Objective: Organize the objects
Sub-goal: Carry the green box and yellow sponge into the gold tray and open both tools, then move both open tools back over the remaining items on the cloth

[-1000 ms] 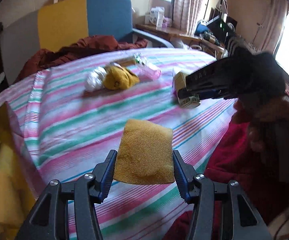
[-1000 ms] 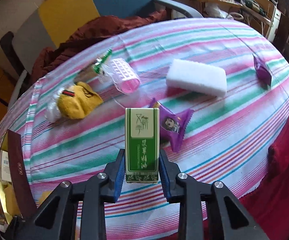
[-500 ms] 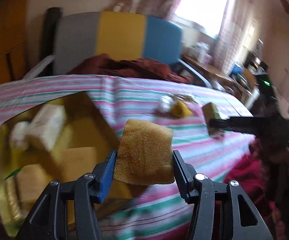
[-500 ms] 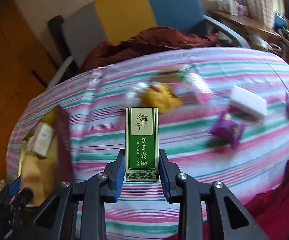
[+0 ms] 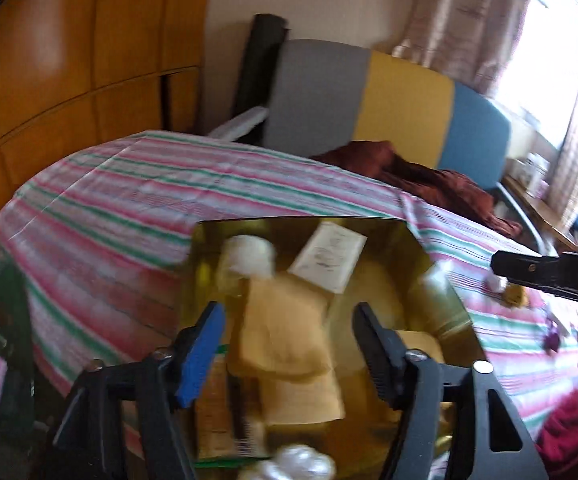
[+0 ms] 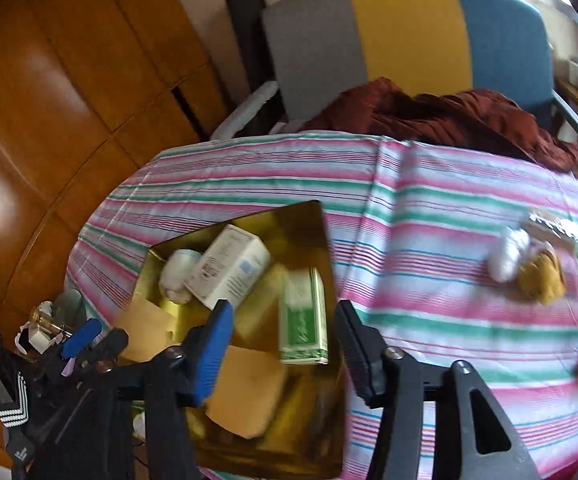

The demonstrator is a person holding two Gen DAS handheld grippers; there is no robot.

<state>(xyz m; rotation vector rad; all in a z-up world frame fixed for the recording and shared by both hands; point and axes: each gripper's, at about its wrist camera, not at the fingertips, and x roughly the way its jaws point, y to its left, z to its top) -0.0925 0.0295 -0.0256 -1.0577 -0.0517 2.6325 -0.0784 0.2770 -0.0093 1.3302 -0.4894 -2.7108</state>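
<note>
Opening over the gold box [image 6: 249,216], the right gripper [image 6: 285,336] lets go a green carton [image 6: 303,316]; the left gripper [image 5: 289,344], likewise opening, releases a yellow sponge [image 5: 285,328]. Withdrawal is best delayed until both have settled inside.

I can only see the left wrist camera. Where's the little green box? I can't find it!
Observer: The green box is inside the gold box, close to its right wall.
Operator: Is the other gripper squeezing it?
Observer: No. The right hand-held gripper has its jaws opening, and both pads stand clear of the green box's sides.
Operator: What's beside it in there?
Observer: A white carton lies tilted just to its left, and that carton has a blue patch on its side.
</note>
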